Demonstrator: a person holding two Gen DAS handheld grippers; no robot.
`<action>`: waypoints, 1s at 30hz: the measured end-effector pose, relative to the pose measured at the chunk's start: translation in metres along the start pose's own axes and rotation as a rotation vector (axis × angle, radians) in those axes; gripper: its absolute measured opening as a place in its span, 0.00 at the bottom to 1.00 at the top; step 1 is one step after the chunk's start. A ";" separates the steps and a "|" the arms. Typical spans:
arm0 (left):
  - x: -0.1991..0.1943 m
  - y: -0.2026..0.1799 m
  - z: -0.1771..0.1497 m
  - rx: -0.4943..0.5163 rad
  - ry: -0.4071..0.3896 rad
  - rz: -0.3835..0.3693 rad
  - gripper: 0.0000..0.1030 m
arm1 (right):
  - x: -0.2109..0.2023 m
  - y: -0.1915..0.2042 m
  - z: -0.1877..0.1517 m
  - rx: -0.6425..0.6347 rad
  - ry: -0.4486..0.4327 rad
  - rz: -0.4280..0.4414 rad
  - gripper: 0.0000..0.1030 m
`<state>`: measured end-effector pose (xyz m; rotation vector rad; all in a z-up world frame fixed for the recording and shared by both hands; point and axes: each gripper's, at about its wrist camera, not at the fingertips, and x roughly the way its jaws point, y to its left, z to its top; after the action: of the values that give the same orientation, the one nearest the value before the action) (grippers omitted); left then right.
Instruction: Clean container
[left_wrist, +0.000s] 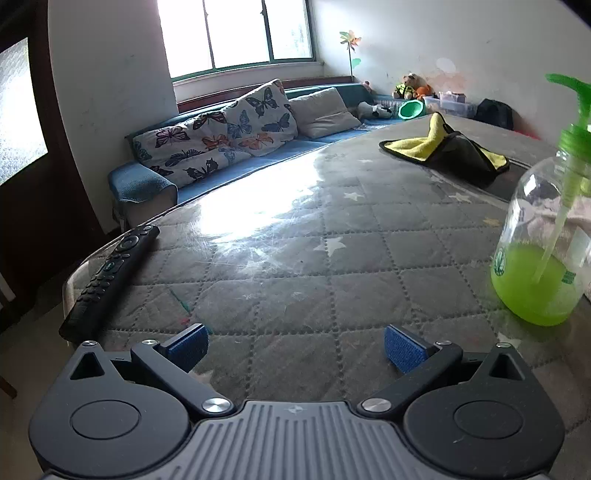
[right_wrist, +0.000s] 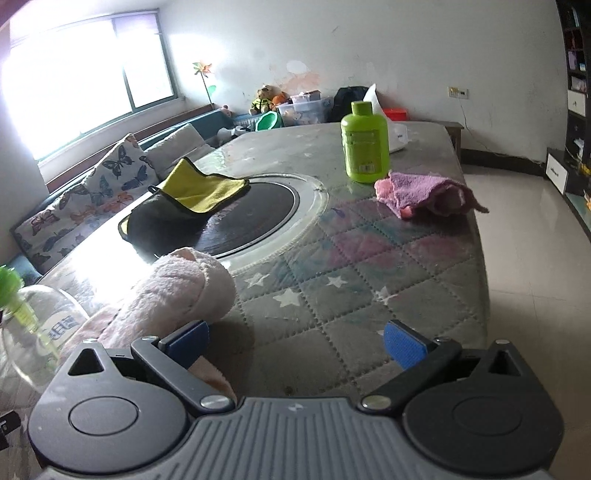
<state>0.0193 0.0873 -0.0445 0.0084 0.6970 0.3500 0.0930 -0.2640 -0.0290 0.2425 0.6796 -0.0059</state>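
We see the clear round plastic pump bottle with green liquid at its bottom (left_wrist: 537, 251) standing upright on the table, off to the right of the left gripper (left_wrist: 295, 349) and ahead of it, well outside the span of the jaws. Left jaws spread wide, nothing between them, blue pads (left_wrist: 404, 349) bare. Right gripper (right_wrist: 297, 345) also spread wide and empty; in its view the same bottle (right_wrist: 35, 332) sits at the far left edge, outside the left finger, only partly visible.

Between bottle and right gripper we see a rolled pale pink fluffy towel (right_wrist: 177, 299), lying just beside the left blue pad (right_wrist: 188, 341); touching or not, cannot tell. Grey quilted star-pattern table cover under clear sheet (left_wrist: 295, 258). Black remote control (left_wrist: 107, 280) at the table's left edge, well apart from the bottle. Yellow-and-black microfibre cloth (right_wrist: 188, 199) lies partly over the dark round inset in the table (right_wrist: 262, 214). Further back, an opaque lime-green capped bottle (right_wrist: 365, 144) stands upright, with a crumpled purple-pink towel (right_wrist: 428, 194) just beside it.

Bottle look: transparent walls, green pump head and collar, dip tube running down into the liquid, small label low on the side.
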 end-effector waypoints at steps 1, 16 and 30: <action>0.000 0.000 0.000 -0.004 -0.002 -0.003 1.00 | 0.003 -0.001 0.000 0.006 0.005 0.000 0.99; 0.008 0.008 0.001 -0.069 0.012 -0.054 1.00 | 0.019 0.003 -0.005 -0.013 0.036 -0.007 1.00; 0.009 0.009 -0.001 -0.080 0.012 -0.061 1.00 | 0.029 0.009 -0.010 -0.091 0.031 -0.012 1.00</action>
<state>0.0225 0.0991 -0.0496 -0.0906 0.6929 0.3187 0.1100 -0.2506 -0.0530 0.1512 0.7105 0.0171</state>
